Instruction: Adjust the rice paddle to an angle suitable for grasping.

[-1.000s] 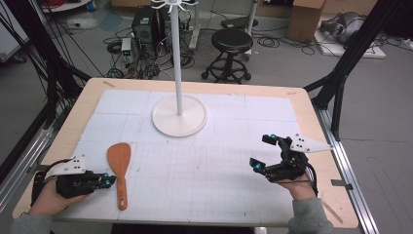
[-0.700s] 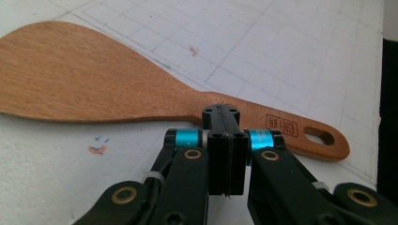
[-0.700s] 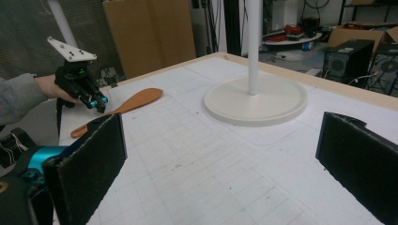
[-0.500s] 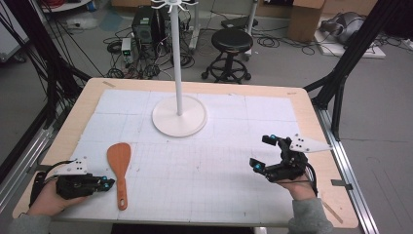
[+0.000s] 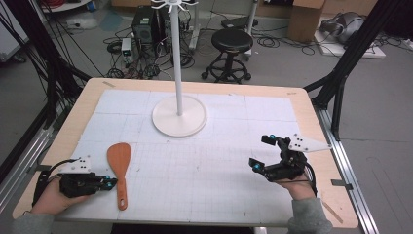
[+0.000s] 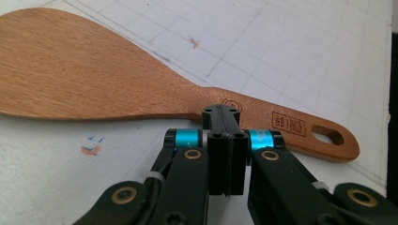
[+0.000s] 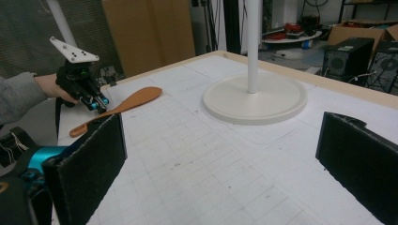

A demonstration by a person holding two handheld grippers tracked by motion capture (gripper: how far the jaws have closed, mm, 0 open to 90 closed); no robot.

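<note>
Counter (image 5: 316,122): wooden rim, white gridded mat (image 5: 219,161) over most of it. White stand (image 5: 179,115), round base and tall pole, at the far middle of the mat. Wooden spatula (image 5: 119,168) flat on the mat near left, blade away from the person, handle toward them. Right gripper (image 5: 265,153) held above the mat near right, jaws wide apart, nothing between. Left gripper (image 5: 113,182) just beside the spatula's handle, jaws pressed together, tips at the handle's edge; contact unclear.
</note>
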